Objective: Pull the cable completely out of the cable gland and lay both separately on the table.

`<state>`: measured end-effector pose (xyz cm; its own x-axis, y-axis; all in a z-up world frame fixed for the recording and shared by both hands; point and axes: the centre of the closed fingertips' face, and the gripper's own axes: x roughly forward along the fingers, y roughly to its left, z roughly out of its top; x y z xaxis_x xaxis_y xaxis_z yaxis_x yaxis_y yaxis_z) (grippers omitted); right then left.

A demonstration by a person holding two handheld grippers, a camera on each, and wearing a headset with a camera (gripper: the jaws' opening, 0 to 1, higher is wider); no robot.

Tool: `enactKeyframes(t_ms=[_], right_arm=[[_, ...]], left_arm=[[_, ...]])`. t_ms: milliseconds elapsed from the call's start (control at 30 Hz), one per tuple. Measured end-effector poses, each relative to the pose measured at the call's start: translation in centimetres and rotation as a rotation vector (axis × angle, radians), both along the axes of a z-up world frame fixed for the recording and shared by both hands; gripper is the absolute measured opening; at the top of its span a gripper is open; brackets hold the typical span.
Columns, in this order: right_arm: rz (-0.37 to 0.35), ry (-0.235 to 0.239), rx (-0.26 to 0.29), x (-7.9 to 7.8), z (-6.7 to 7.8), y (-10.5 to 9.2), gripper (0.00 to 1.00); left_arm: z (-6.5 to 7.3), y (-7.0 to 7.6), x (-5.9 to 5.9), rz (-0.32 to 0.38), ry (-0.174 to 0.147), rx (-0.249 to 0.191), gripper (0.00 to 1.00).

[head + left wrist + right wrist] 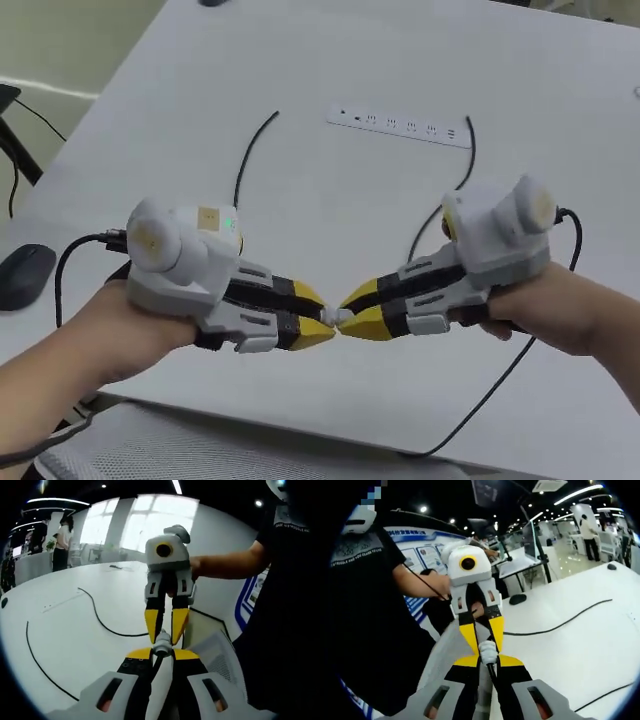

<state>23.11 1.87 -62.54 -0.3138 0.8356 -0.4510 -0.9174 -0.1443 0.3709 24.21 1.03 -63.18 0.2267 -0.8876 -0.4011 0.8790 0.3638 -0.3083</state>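
L hand-held gripper (322, 325) clenched on cable (157, 666), R hand-held gripper (352, 316) on cable gland (341, 317); tip-to-tip, cable axis left-right, over tabletop (330, 180).

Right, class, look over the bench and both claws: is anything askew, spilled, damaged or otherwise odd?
Nothing stands out. The power strip lies flat on the table, with a loose black cable near it. The left claw and right claw meet tip to tip at the white cable gland, above the table.

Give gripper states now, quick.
Left gripper: closed on the cable gland.
Right gripper: closed on the same cable gland, from the opposite side.
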Motion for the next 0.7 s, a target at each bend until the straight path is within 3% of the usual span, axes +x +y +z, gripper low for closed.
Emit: enactKeyframes(t_ms=[33, 133, 167, 233, 333, 433, 467, 500, 600, 700], right_arm=[[0.014, -0.049, 0.001, -0.1, 0.0, 0.1, 0.07], [0.029, -0.131, 0.008, -0.4, 0.1, 0.3, 0.07], [0.04, -0.188, 0.014, -0.5, 0.2, 0.5, 0.07], [0.06, -0.244, -0.002, -0.7, 0.0, 0.6, 0.07], [0.098, -0.384, -0.009, -0.8, -0.2, 1.0, 0.07], [0.114, -0.493, -0.029, -1.0, -0.3, 1.5, 0.07], [0.115, -0.527, -0.028, -1.2, -0.3, 1.7, 0.07], [0.097, -0.539, -0.025, -1.2, -0.3, 2.0, 0.07], [0.045, -0.529, -0.017, -1.1, -0.2, 2.4, 0.08], [-0.003, -0.481, -0.017, -1.0, -0.1, 2.7, 0.08]], left_arm=[[0.0, 0.0, -0.1, -0.003, 0.0, -0.002, 0.14], [0.1, 0.2, -0.5, -0.005, 0.027, -0.013, 0.14], [0.2, 0.4, -0.6, -0.002, 0.047, -0.019, 0.14], [0.1, 0.6, -0.9, -0.006, 0.09, -0.032, 0.14], [0.1, 0.9, -1.3, 0.001, 0.147, -0.042, 0.14], [0.0, 1.3, -1.4, -0.002, 0.16, -0.039, 0.14], [0.0, 1.5, -1.6, -0.002, 0.194, -0.045, 0.14], [0.0, 1.7, -1.6, 0.001, 0.206, -0.05, 0.14], [0.3, 2.3, -1.8, -0.008, 0.183, -0.057, 0.14], [0.4, 2.6, -1.9, -0.029, 0.15, -0.05, 0.14]])
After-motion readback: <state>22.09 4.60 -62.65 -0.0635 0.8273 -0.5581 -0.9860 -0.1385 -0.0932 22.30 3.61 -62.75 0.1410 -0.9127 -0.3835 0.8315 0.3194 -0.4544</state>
